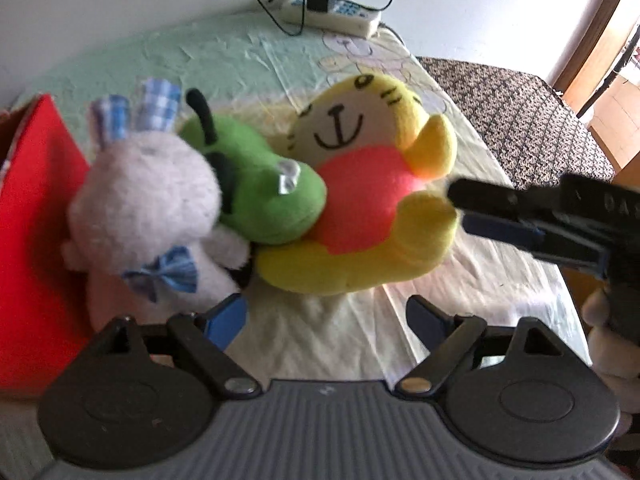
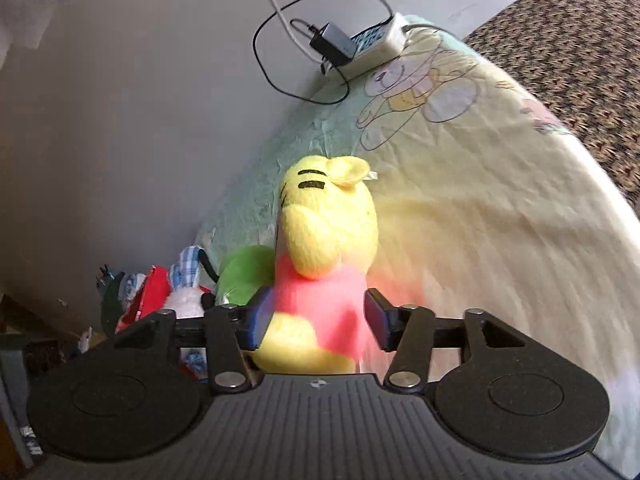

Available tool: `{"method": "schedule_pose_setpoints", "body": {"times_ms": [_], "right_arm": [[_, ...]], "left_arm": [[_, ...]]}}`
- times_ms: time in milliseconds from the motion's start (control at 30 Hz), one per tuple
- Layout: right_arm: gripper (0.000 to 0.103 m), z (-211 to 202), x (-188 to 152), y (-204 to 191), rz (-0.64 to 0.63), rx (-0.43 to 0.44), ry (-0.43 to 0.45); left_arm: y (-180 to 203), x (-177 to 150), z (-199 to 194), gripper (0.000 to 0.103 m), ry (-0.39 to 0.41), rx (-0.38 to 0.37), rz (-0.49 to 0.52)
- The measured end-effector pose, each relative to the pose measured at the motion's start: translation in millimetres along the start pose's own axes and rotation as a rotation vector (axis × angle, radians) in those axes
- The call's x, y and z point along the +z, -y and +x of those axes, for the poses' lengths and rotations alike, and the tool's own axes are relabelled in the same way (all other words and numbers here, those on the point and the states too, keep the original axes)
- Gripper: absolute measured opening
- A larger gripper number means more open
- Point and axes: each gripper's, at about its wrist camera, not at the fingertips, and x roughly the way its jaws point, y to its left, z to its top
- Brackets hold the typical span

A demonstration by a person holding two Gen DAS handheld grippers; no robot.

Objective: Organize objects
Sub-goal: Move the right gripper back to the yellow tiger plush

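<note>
Pale cartoon-print bedsheet (image 1: 320,336) holds the yellow plush bear in pink shirt (image 2: 320,264), leaning on the green plush toy (image 1: 264,192). Right gripper (image 2: 318,320) straddles it, jaws wide, not clamped; left gripper (image 1: 326,320) wide, empty. Risk: soft body squashes and slips, toppling neighbours.

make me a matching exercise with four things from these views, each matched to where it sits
Things:
1. white rabbit plush
2. green plush
3. power strip
4. right claw

Places:
A. far end of the bed, by the wall
B. straddling the yellow plush's pink belly
C. leaning against the red box
D. wedged between the rabbit and the yellow plush

Pairs: 1-C, 2-D, 3-A, 4-B
</note>
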Motion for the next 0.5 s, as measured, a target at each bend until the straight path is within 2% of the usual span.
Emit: {"method": "schedule_pose_setpoints", "body": {"times_ms": [133, 233, 400, 500], "right_arm": [[0.06, 24, 5, 4, 0.015, -0.009, -0.032], [0.062, 38, 3, 12, 0.074, 0.021, -0.058], [0.047, 33, -1, 23, 0.155, 0.078, -0.073], [0.044, 22, -3, 25, 0.154, 0.095, -0.081]], "left_arm": [[-4, 4, 4, 0.089, 0.002, -0.013, -0.007], [-8, 7, 9, 0.089, -0.007, -0.025, -0.019], [-9, 11, 16, 0.089, -0.021, -0.045, -0.027], [-8, 12, 15, 0.089, -0.02, -0.062, -0.018]]}}
